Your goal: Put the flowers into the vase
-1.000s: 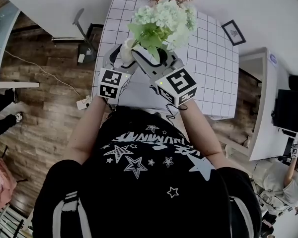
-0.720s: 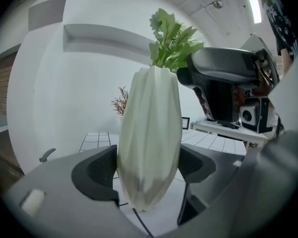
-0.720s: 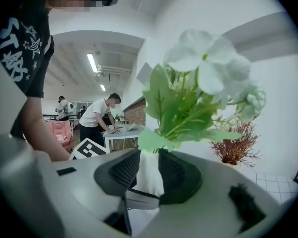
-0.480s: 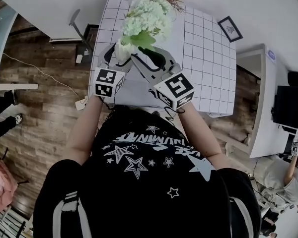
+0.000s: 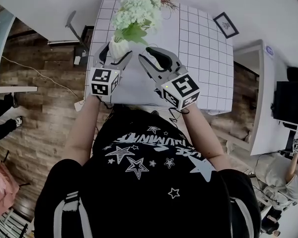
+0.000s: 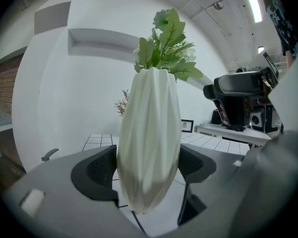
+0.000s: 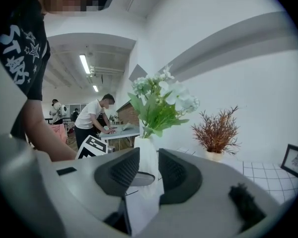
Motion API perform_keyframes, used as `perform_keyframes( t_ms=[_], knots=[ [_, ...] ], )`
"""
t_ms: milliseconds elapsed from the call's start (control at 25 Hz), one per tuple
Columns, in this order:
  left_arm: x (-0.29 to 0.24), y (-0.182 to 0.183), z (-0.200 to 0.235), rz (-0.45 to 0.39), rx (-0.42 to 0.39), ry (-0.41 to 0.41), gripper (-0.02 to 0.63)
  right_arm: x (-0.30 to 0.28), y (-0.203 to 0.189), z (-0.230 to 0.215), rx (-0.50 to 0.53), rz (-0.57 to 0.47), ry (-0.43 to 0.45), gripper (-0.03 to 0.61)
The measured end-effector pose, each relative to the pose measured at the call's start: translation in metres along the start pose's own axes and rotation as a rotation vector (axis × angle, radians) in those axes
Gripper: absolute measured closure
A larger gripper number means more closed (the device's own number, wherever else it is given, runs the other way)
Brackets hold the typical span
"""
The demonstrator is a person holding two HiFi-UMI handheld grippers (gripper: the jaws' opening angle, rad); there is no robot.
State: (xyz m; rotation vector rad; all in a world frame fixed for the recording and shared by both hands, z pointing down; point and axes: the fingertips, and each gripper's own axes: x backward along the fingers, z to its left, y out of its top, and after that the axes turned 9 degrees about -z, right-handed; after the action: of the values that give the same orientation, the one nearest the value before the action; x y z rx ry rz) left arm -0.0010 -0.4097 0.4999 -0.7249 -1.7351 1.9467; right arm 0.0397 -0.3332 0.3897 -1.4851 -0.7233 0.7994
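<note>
I wear a black short-sleeved T-shirt [image 5: 149, 162] printed with white stars of several sizes and a curved line of white lettering across the chest. Lower down, my black clothing carries paired white stripes [image 5: 67, 214] on each side. My left gripper [image 5: 115, 53] and right gripper [image 5: 146, 54] have smooth grey plastic shells, and their jaws are lined with dark ribbed pads [image 6: 97, 170]. Each gripper bears a white cube with black square markers [image 5: 181, 89]. A thin black cable [image 5: 172, 116] trails from the right one.
</note>
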Motion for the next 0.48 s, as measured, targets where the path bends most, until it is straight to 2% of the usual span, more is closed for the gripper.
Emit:
perform_keyframes(
  t_ms=[240, 480],
  knots=[
    [-0.002, -0.006, 0.0, 0.024, -0.003, 0.004, 0.229, 0.015, 0.0, -0.016, -0.003, 0.005, -0.036, 0.453],
    [0.002, -0.008, 0.003, 0.013, 0.01, 0.037, 0.164, 0.026, 0.001, -0.03, -0.012, -0.004, -0.067, 0.453]
  ],
)
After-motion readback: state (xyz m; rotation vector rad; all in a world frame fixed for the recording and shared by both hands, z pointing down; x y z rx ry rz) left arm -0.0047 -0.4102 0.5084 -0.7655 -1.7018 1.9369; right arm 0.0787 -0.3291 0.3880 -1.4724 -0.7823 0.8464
